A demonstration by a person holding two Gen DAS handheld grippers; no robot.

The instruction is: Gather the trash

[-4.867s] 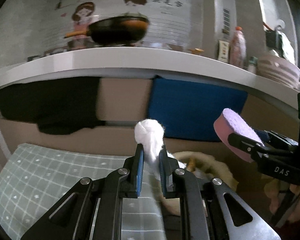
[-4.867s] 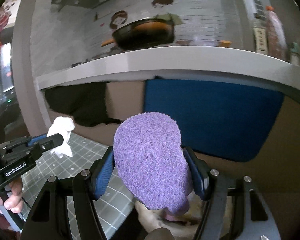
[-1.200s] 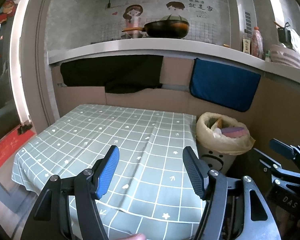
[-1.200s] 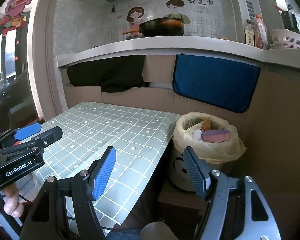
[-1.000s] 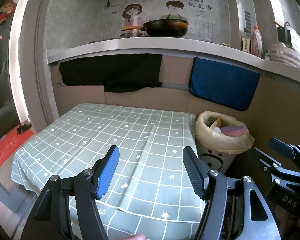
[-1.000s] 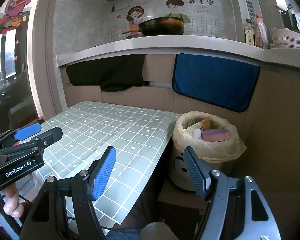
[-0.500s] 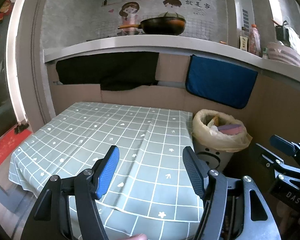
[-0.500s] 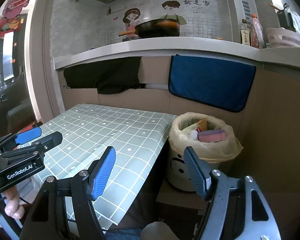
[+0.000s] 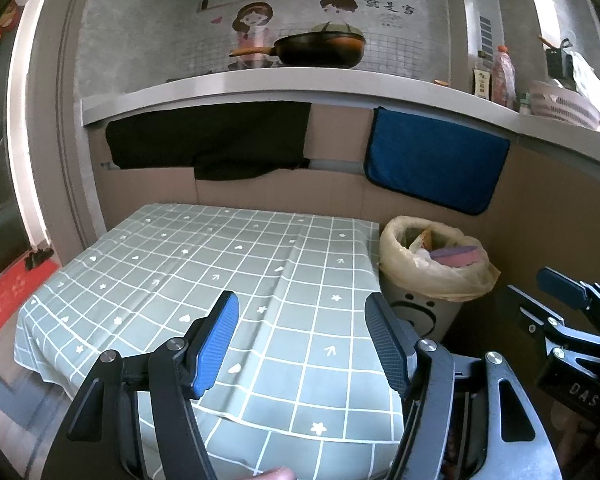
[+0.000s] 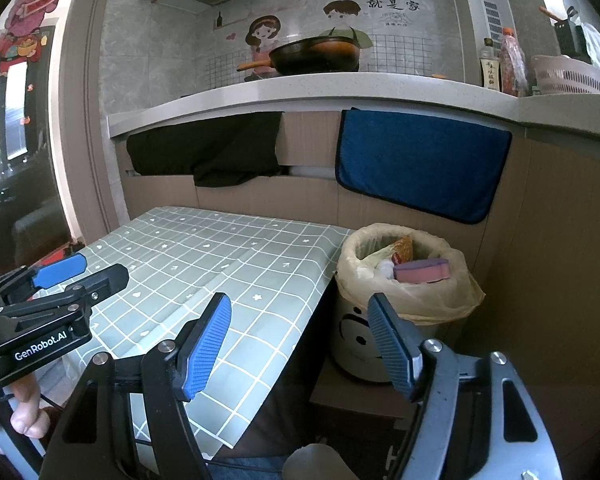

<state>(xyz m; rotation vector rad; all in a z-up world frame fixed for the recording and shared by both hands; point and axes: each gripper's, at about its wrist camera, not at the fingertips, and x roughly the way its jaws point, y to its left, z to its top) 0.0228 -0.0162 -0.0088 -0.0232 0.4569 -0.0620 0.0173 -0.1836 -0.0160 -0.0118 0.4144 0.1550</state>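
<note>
A white trash bin (image 10: 356, 344) with a smiley face and a yellowish bag liner (image 10: 452, 304) stands to the right of the table. Inside it lie a purple-and-pink sponge (image 10: 420, 270), a white tissue wad (image 10: 385, 267) and an orange wrapper (image 10: 403, 247). The bin (image 9: 420, 316) and sponge (image 9: 456, 254) also show in the left wrist view. My left gripper (image 9: 302, 336) hangs open and empty over the table's near edge. My right gripper (image 10: 300, 338) is open and empty too, short of the bin.
A table with a green checked cloth (image 9: 220, 264) fills the middle. Behind it a counter (image 9: 300, 80) carries a pan (image 9: 320, 50), bottles and a basket. A black cloth (image 9: 212, 144) and a blue towel (image 9: 436, 168) hang below it. A cardboard wall stands right of the bin.
The tissue and sponge held 4.9 s ago now lie in the bin, and both grippers have opened and backed away. Over the last second both views drift slightly.
</note>
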